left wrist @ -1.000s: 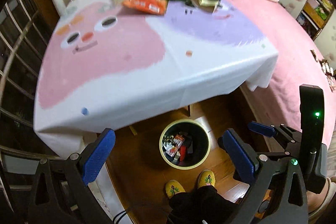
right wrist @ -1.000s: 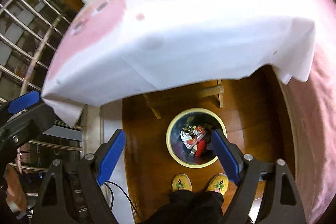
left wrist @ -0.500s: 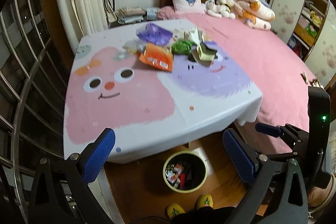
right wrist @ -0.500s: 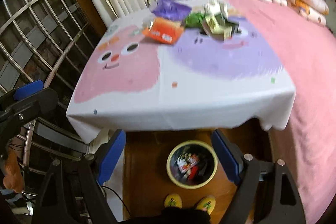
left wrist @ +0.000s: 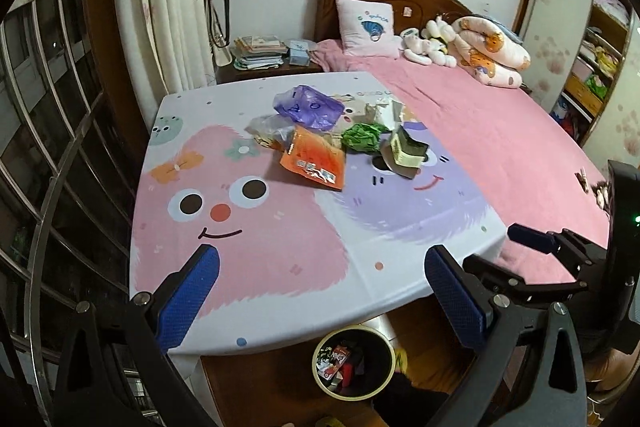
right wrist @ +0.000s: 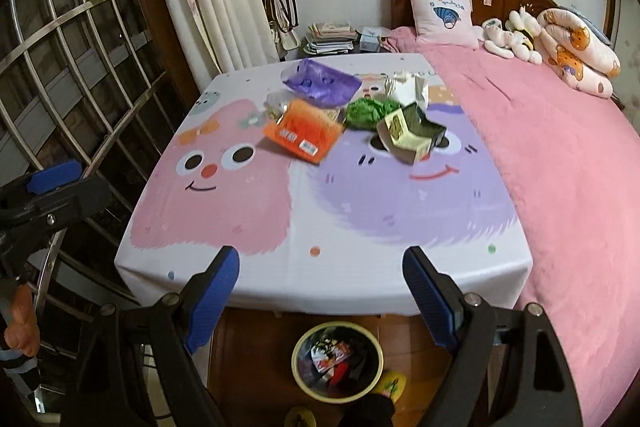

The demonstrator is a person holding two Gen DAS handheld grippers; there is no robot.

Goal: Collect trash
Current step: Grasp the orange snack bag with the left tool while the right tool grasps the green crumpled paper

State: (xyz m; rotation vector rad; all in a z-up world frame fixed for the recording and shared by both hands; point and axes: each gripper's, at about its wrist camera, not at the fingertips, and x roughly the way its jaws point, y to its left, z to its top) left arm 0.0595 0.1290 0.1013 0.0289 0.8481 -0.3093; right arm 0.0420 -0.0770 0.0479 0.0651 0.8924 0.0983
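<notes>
Left wrist: crumpled, mixed-colour trash (left wrist: pixel 332 143) heaped on cartoon tablecloth (left wrist: pixel 256 227).

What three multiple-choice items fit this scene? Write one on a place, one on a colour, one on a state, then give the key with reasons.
1. Where is the trash bin?
A. On the bed
B. On the floor at the table's near edge
C. On the table

2. What colour is the flat packet nearest the pink face's eyes?
A. Orange
B. Blue
C. Black

3. How are the right gripper and the left gripper?
A. Both open and empty
B. Both shut on wrappers
C. One holding the bin

Key: B, the bin stands on wooden floor below the tablecloth; A, the packet is orange; A, nothing lies between the blue pads.
</notes>
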